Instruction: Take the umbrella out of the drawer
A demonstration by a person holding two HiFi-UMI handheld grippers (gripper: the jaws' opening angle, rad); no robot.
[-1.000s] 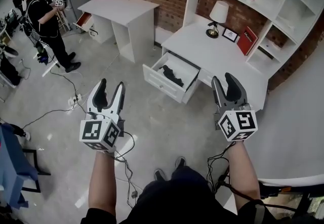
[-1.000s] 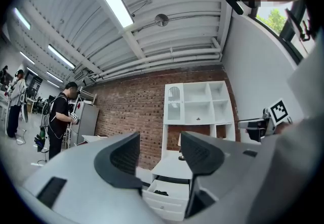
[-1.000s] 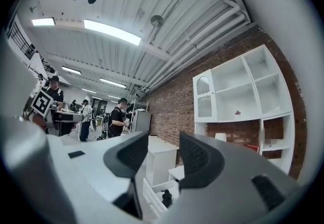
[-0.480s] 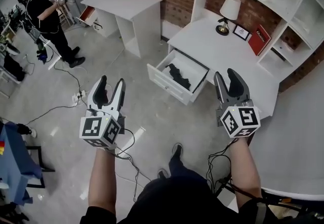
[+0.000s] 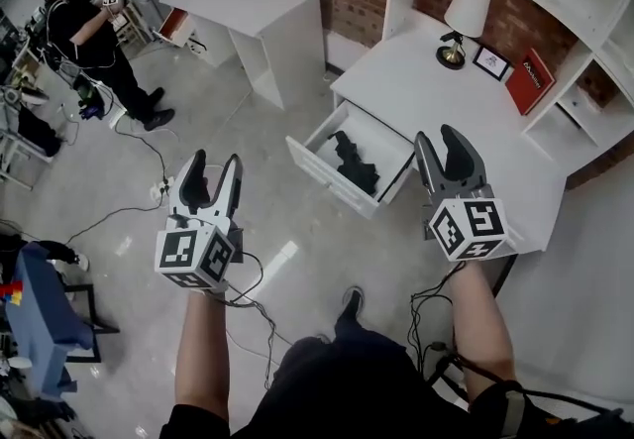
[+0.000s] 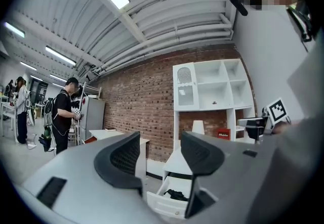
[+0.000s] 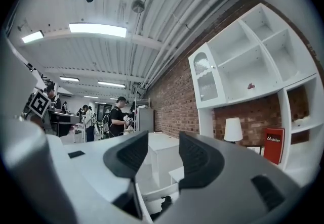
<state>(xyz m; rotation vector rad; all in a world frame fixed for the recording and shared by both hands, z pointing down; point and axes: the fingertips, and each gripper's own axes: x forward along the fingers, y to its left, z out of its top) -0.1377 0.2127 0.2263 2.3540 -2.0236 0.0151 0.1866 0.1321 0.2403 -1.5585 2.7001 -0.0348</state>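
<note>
Both grippers up in front of me, pointing level, and neither holds anything.

Left gripper (image 5: 215, 167): jaws apart at a moderate gap, with only air between them. In the left gripper view I see the brick wall and the drawer front through the gap.

Right gripper (image 5: 439, 140): jaws roughly half open, nothing between the pads.

The umbrella (image 5: 355, 160) is black, folded, and lies inside the open drawer (image 5: 319, 169) of the white desk (image 5: 416, 90). The drawer is pulled well out toward me. No jaw touches the umbrella.

Relative position, head view: the drawer sits ahead of and between the two grippers, closer to the right one. The right gripper's tips are just right of the drawer's near right corner. The left gripper is well apart from it, over bare floor and a cable (image 5: 248, 278).

Right gripper view: the umbrella (image 7: 164, 204) shows low in frame, below the jaw gap. It is likewise below the gap in the left gripper view.

On the desk are a lamp (image 5: 466, 16), a small picture frame (image 5: 490, 61) and a red book (image 5: 532, 80). A person (image 5: 84, 31) stands far left, near a second white table (image 5: 253, 1).
</note>
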